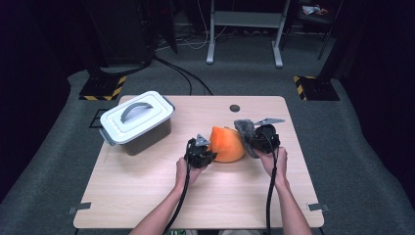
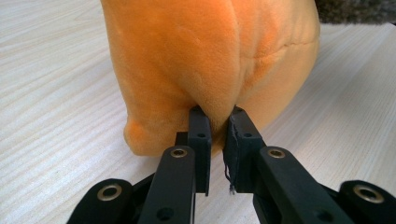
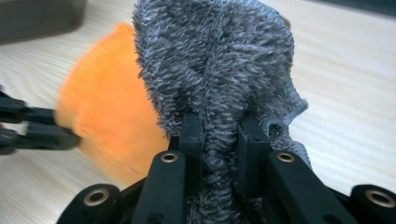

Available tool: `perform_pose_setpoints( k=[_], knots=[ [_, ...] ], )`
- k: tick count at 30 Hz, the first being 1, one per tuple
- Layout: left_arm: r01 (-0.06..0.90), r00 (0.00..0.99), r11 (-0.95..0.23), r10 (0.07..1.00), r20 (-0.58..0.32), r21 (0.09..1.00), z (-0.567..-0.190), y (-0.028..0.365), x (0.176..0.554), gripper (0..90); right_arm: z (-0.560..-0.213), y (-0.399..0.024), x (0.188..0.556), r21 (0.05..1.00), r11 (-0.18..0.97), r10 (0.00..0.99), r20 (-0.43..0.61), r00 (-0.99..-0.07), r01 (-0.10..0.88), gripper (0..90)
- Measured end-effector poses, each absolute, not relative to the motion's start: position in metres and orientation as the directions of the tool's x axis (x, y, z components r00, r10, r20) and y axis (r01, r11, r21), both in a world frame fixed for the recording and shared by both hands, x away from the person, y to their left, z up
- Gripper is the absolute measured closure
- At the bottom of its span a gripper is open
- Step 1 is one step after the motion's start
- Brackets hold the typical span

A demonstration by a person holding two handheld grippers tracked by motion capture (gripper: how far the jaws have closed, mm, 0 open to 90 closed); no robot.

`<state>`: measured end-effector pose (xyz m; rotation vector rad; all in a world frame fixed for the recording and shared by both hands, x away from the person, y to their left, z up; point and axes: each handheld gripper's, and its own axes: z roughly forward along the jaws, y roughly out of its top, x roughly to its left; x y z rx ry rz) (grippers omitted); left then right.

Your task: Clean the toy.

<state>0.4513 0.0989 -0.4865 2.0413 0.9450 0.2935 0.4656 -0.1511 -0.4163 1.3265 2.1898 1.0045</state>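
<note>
Table [image 1: 147,196]: a light wood-grain top, seen from above with the person's forearms entering from the near edge.

Orange plush item [image 1: 228,145]: set on the table near its middle, between the two grippers; in the left gripper view [image 2: 205,60] a fold of its soft fabric is seen rising from the jaws, with its lower edge resting on the wood.

Left gripper [image 1: 199,152]: held in the left hand [image 1: 187,170] just to the left of the orange plush item; in its own view [image 2: 218,116] the two black jaws are seen drawn together on a pinched fold of the orange fabric.

Grey fuzzy cloth [image 1: 246,136]: located at the right side of the orange plush item and touching it; in the right gripper view [image 3: 219,70] it is shown standing up from the jaws as a shaggy bunch, with the orange item behind it at the left.

Right gripper [image 1: 259,139]: held in the right hand [image 1: 275,164] at the right of the cloth; in its own view [image 3: 219,128] the jaws are clamped on a gathered strip of the grey fuzzy cloth.

Lidded box [image 1: 137,121]: a grey container with a pale lid and an arched handle, placed at the far left of the table, well apart from both grippers.

Round hole [image 1: 235,108]: a dark opening in the table top, far of the grippers.
</note>
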Motion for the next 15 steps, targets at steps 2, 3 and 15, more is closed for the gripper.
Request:
perform_pose_setpoints(
  k=[2,3,15],
  knots=[
    [0.516,0.688,-0.359,0.714,-0.127,0.778,-0.486,0.099,0.451,81.4,-0.412,-0.144,0.465,0.747,0.303,0.867,0.042,-0.496,0.591,75.4],
    [0.514,0.689,-0.361,0.714,-0.124,0.778,-0.486,0.099,0.451,81.4,-0.410,-0.140,0.464,0.752,0.306,0.864,0.040,-0.503,0.585,75.4],
    [0.508,0.694,-0.369,0.710,-0.116,0.778,-0.485,0.097,0.451,81.4,-0.397,-0.102,0.464,0.756,0.351,0.830,0.023,-0.557,0.553,75.3]
  ],
)
